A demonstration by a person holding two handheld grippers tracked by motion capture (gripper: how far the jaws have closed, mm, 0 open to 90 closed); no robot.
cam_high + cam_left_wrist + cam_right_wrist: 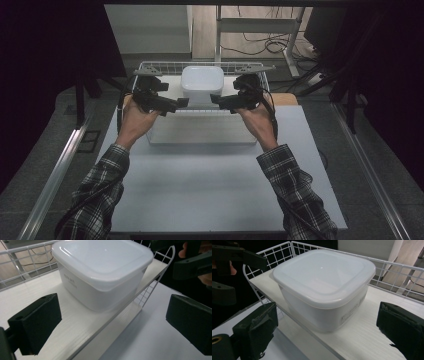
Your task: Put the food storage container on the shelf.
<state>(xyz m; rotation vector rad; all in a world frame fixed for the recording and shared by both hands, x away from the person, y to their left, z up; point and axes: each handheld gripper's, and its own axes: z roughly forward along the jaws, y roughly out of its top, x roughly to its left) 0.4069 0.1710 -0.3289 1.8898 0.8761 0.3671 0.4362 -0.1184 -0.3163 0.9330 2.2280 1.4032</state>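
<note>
A white square plastic container [202,84] with its lid on stands on a white shelf board [200,131] fenced by a white wire rail [165,65]. My left gripper [176,103] is just left of the container, jaws wide apart with nothing between them. My right gripper [219,100] mirrors it on the right side, also open and empty. In the left gripper view the container [100,267] sits beyond my left gripper [112,325], a little apart from it. In the right gripper view the container [324,282] lies ahead of my right gripper [327,332], untouched.
The shelf rests at the far end of a pale table top [210,185]. The wire rail [269,255] runs along the shelf's back and sides. Dark floor, metal rails and a desk frame with cables [270,45] lie beyond the table.
</note>
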